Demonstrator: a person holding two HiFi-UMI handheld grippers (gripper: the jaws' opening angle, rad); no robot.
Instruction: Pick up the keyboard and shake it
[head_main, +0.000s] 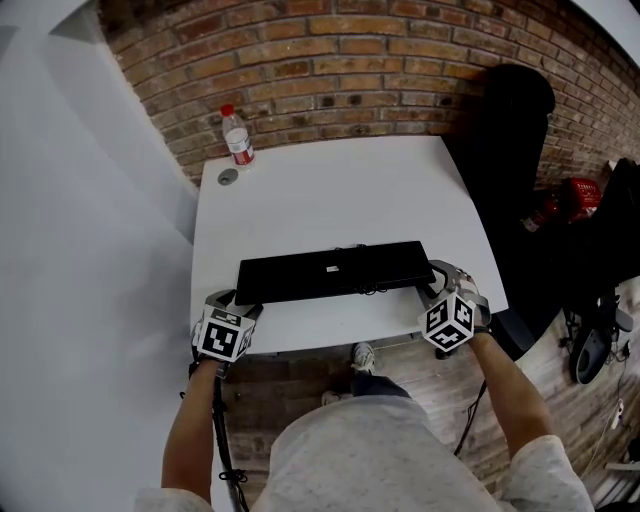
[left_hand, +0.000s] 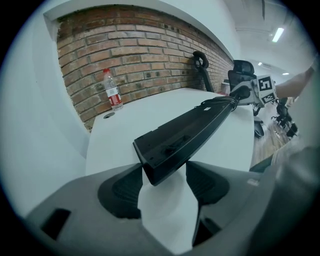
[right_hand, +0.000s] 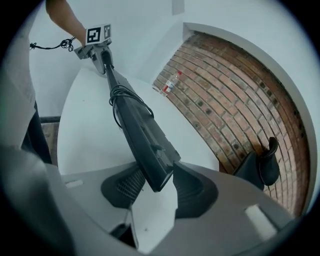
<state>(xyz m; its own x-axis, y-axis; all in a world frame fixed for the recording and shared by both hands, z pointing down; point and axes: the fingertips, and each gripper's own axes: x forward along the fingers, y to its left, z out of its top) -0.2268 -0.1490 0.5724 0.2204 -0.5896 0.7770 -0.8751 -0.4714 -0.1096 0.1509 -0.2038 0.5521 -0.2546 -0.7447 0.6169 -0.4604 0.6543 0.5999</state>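
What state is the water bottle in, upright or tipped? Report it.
Upright. The water bottle stands on its base at the far left corner of the table, red cap uppermost, in head and left gripper views.

The left forearm (head_main: 190, 430) and right forearm (head_main: 512, 395) reach forward and down. The left gripper (head_main: 238, 302) has its fingers (left_hand: 120, 192) loosely apart around one end of the keyboard (head_main: 330, 270), with a gap at one side. The right gripper (head_main: 440, 285) clamps the other end.
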